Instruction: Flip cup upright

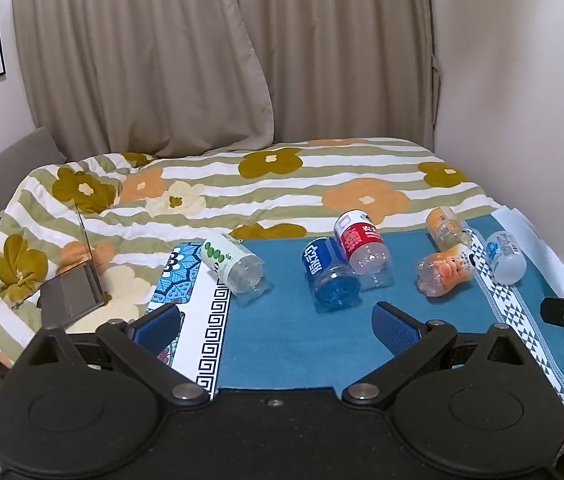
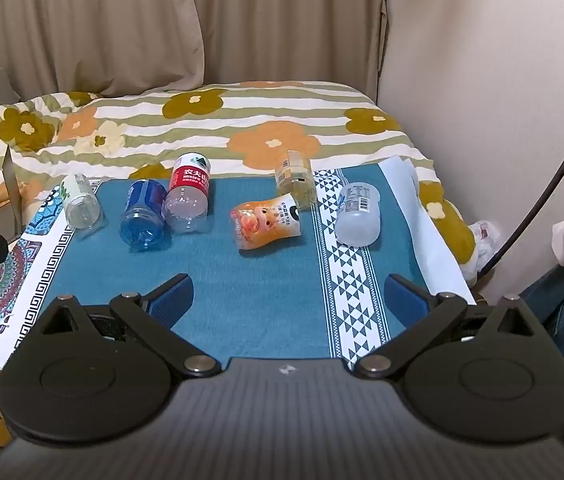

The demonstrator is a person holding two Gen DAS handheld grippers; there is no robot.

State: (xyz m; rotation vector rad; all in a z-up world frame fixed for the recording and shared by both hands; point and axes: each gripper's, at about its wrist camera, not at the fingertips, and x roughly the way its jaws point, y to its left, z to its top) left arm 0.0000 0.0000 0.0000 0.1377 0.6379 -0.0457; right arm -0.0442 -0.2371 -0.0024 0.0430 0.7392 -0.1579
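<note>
Both grippers, left [image 1: 278, 326] and right [image 2: 287, 300], hovered with fingers spread wide, empty. Six clear plastic cut-bottle cups lay toppled on the blue-clothed table [image 2: 266, 292]; the orange-labelled one [image 2: 266, 220] looked light, thin, crushable, best pinched gently mid-body.

Six cut-off bottle cups [image 2: 261, 222] lie on one blue cloth [image 2: 266, 280]; two hand-held grippers [image 1: 278, 328] [image 2: 287, 300]; one laptop [image 1: 72, 288].

Six cups [image 2: 266, 222] lie sideways on tablecloth [image 2: 266, 300]
</note>
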